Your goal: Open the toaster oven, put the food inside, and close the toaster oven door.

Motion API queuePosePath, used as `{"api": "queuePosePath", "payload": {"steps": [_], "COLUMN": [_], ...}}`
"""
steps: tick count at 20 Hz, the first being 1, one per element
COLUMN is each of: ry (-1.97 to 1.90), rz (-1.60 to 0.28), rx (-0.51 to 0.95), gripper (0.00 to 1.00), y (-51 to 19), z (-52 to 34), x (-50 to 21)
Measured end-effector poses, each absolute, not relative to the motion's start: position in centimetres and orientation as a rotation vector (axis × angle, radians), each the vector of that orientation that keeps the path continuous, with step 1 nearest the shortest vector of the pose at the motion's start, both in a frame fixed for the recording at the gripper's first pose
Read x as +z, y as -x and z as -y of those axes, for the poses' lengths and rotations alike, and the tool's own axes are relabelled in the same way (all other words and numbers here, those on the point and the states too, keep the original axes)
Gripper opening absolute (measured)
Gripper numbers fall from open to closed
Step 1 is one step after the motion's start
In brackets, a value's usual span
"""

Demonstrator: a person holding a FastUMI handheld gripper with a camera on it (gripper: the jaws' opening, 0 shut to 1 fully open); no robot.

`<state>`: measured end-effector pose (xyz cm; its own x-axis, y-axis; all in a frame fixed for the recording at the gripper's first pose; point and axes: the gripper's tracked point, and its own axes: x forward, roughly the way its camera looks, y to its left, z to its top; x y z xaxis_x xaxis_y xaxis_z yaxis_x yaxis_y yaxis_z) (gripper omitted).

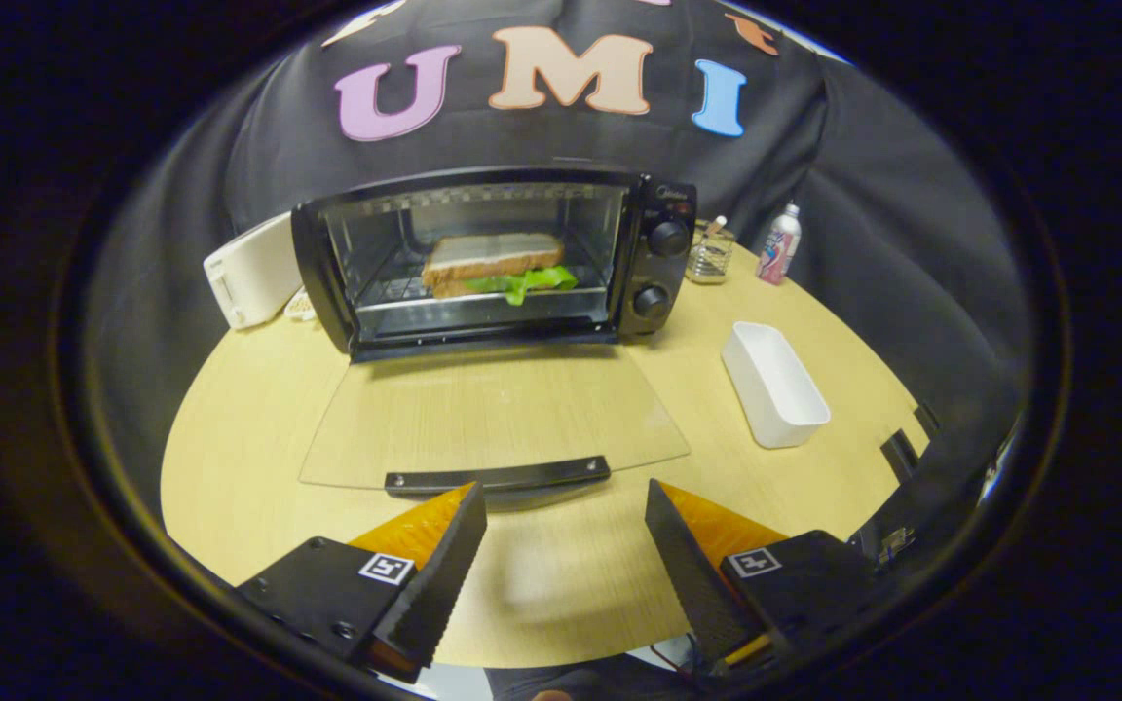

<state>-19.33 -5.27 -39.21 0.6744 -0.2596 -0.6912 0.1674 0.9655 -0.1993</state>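
A black toaster oven (654,263) stands at the back of a round wooden table (230,438). Its glass door (493,414) lies folded down flat toward me, with a dark handle bar (498,475) along its near edge. Inside, on the wire rack, rests a sandwich (495,261) of brown bread with green lettuce sticking out. My gripper (566,497) is open, with nothing between its fingers. The fingertips hover just short of the door handle, the left one almost at the bar.
A white rectangular tray (773,383) lies right of the door. A white toaster (249,273) stands left of the oven. A glass jar (712,255) and a small bottle (779,245) stand behind the oven's right side.
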Motion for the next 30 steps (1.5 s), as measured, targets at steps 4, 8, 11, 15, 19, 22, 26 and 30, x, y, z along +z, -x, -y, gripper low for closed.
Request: {"api": "queuePosePath", "payload": {"steps": [4, 8, 11, 15, 19, 22, 26, 30], "ry": [0.155, 0.186, 0.194, 0.188, 0.241, 0.217, 0.175, 0.147], "rz": [-0.841, -0.861, -0.838, -0.799, -0.757, -0.737, -0.666, -0.595], "rx": [-0.212, -0.183, -0.169, -0.149, -0.131, -0.137, -0.143, -0.144], "gripper": [1.00, 1.00, 1.00, 1.00, 0.98, 0.98, 0.98, 0.98], "y": [19.4, 19.1, 18.8, 17.7, 17.2, 17.0, 16.0, 14.3], "z": [4.8, 4.7, 4.5, 3.7, 3.4, 3.2, 3.0, 2.6], "x": [-41.4, -42.8, -42.3, -40.6, -38.5, -37.8, -35.2, -32.5]}}
